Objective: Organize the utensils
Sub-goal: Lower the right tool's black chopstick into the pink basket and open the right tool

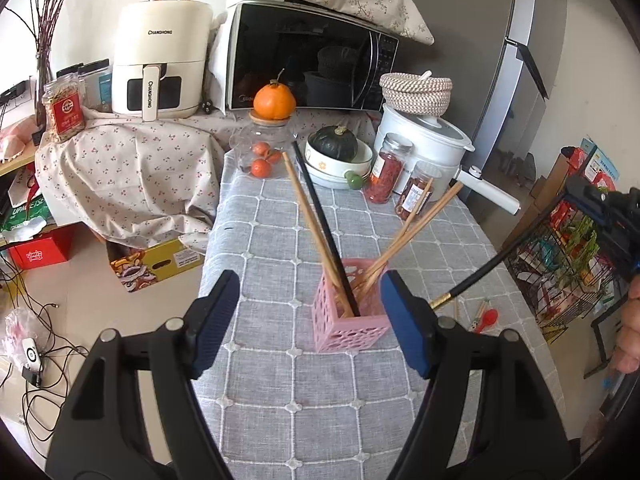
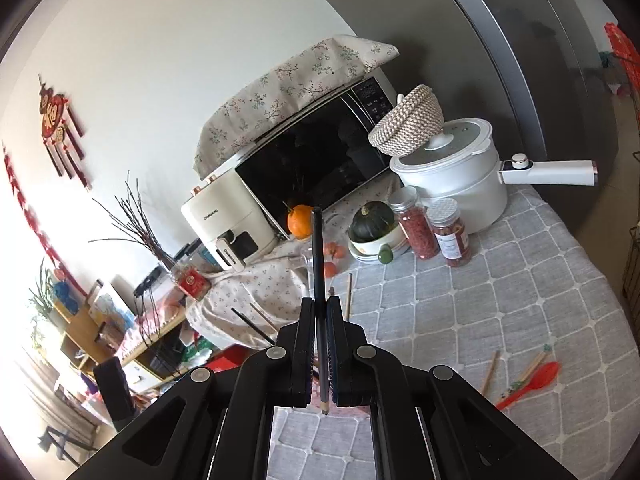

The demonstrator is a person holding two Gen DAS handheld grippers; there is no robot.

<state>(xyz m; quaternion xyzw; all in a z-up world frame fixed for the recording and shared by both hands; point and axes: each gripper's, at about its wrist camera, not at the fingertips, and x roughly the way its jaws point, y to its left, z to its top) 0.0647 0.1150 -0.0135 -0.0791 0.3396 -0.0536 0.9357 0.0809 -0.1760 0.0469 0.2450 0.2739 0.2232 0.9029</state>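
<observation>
A pink perforated holder (image 1: 352, 320) stands on the grey checked tablecloth (image 1: 280, 208). Several wooden chopsticks (image 1: 308, 216) and one black chopstick (image 1: 320, 216) lean out of it. My left gripper (image 1: 310, 280) is open just in front of the holder, with nothing between its pads. Off to the right, my right gripper (image 1: 612, 208) is shut on a black chopstick (image 1: 480, 276) whose gold-tipped end points toward the holder. In the right wrist view the right gripper (image 2: 320, 308) clamps that black chopstick (image 2: 317, 264) upright. A red spoon (image 2: 532, 384) and loose wooden chopsticks (image 2: 490, 376) lie on the cloth at the right.
At the back stand a bowl with a dark squash (image 1: 336, 144), two red-filled jars (image 1: 386, 174), a white pot (image 1: 420, 136), a glass jar of oranges (image 1: 262, 152), a microwave (image 1: 312, 56) and an air fryer (image 1: 160, 60). A wire rack (image 1: 568, 264) is right of the table.
</observation>
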